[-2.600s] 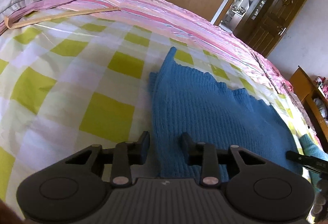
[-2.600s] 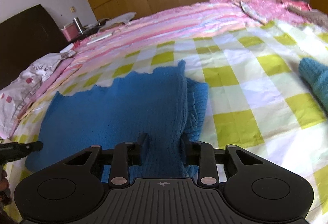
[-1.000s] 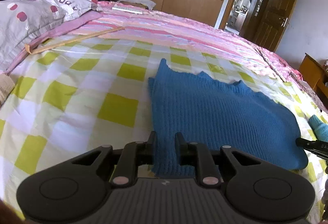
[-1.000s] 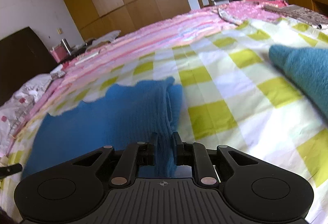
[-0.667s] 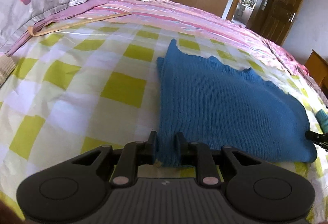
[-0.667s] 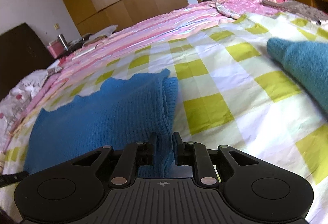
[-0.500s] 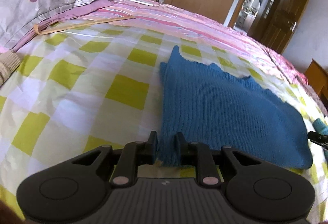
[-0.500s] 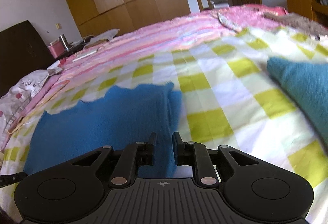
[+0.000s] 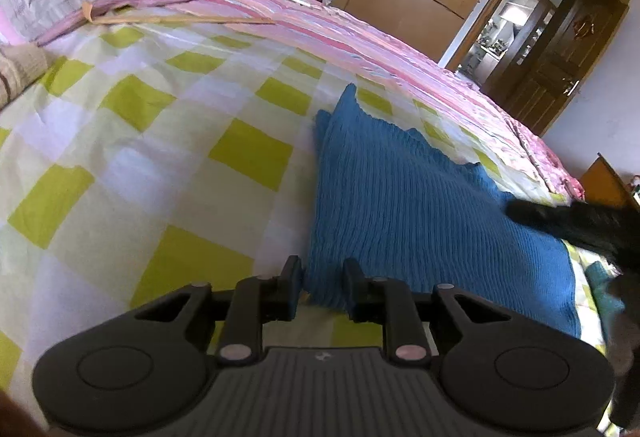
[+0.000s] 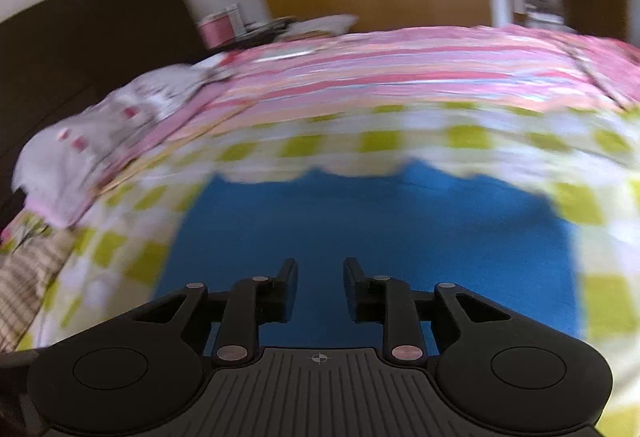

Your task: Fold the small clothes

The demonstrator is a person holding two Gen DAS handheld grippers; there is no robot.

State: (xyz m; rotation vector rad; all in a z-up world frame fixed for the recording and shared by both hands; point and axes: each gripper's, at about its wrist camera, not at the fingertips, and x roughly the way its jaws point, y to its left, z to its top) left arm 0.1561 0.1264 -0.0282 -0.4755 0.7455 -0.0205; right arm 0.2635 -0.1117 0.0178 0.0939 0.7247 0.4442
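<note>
Lying flat on checked bedsheet (image 9: 160, 141), blue ribbed knit garment (image 9: 400, 205) looks soft, floppy; grip near corners. Left gripper (image 9: 320, 287) w/ jaws parted round near-left corner, right gripper (image 10: 320, 287) parted, empty above it.

Daylight is brightening the bed (image 9: 160, 157); fisheye curving is bending the edges. The right wrist view is smearing with motion blur; the left is staying sharp.
</note>
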